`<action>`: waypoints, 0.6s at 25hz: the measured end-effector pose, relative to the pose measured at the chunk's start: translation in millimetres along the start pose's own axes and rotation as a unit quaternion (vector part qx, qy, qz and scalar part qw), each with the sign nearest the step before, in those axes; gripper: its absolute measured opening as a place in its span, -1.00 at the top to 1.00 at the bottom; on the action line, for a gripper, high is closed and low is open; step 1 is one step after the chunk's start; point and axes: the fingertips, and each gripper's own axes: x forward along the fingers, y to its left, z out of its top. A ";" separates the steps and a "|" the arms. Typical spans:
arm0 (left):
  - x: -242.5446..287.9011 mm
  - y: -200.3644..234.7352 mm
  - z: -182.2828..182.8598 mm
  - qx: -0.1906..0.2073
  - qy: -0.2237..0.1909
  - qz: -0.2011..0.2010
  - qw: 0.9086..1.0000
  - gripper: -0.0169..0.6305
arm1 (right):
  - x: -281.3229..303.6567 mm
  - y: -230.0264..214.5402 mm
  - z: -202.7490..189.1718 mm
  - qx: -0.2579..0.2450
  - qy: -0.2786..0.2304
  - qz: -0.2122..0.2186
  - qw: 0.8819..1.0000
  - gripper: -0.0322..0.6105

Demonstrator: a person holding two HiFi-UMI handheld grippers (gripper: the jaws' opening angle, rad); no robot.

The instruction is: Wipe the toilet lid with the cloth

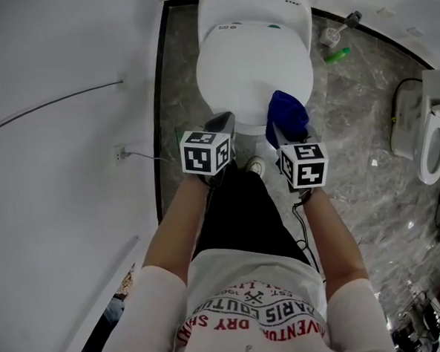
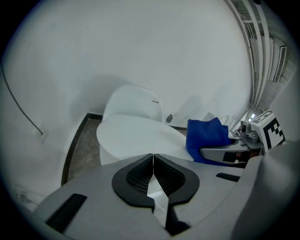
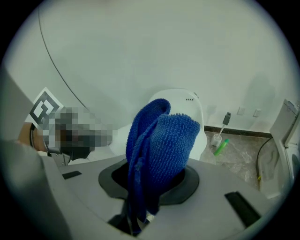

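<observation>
Now, at the centre of the head view, I hold both claws low at the front edge of the closed white toilet lid [image 1: 250, 65]. My left gripper [image 1: 222, 121] has its jaws pressed together with nothing between them, the dark pads meeting in a thin line in the left gripper view. My right gripper [image 1: 278, 134] is clamped on the blue cloth [image 1: 287, 114], which stands up out of the jaws in a thick folded bunch and fills the middle of the right gripper view. In the head view the cloth sits at the lower right rim of the lid; whether it touches the surface I cannot tell. The two grippers are side by side, their marker cubes near each other just below the lid. A green bottle [image 1: 337, 54] lies on the marbled floor [image 1: 351, 126] at upper right, beside a toilet brush holder [image 1: 332, 35]. A second toilet [image 1: 435, 147] shows at the right edge, and a thin cable [image 1: 52, 106] runs across the white wall [image 1: 59, 218] at left.
</observation>
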 end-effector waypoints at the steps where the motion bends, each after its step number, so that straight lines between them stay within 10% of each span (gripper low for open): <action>1: 3.7 1.7 -8.3 -0.003 0.008 0.000 1.000 0.92 | 4.1 0.3 -8.7 0.002 0.008 0.002 1.000 0.59; 15: 76.7 31.9 -111.3 -0.066 0.070 0.011 0.995 0.92 | 74.0 -12.3 -114.1 0.015 0.076 0.006 0.997 0.59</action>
